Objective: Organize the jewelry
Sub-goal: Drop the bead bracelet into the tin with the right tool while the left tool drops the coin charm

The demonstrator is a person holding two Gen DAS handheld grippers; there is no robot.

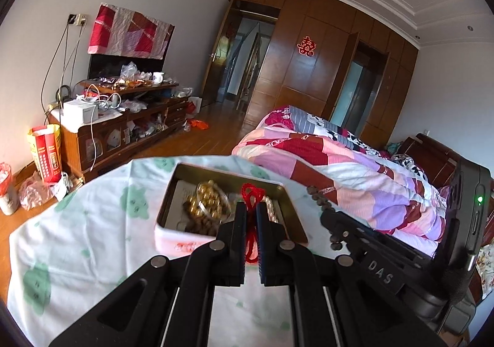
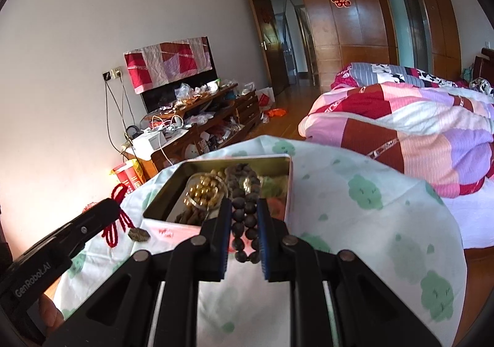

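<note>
An open metal tin (image 1: 279,186) (image 2: 285,189) stands on a white cloth with green prints and holds a gold bead bracelet (image 1: 207,197) (image 2: 203,189) and brown beads. My left gripper (image 1: 251,208) is shut on a red cord (image 1: 251,195) just in front of the tin. From the right wrist view the left gripper (image 2: 115,211) holds the cord (image 2: 119,220) with a dark pendant (image 2: 139,235) hanging at the tin's left. My right gripper (image 2: 244,205) is shut on a dark bead bracelet (image 2: 244,223) at the tin's near edge; this gripper's body also shows in the left wrist view (image 1: 370,242).
The cloth-covered table (image 1: 92,223) (image 2: 355,223) ends near a bed with a patchwork quilt (image 1: 339,168) (image 2: 416,131) on the right. A cluttered wooden TV cabinet (image 1: 123,118) (image 2: 197,124) stands against the left wall. Wooden wardrobes fill the back.
</note>
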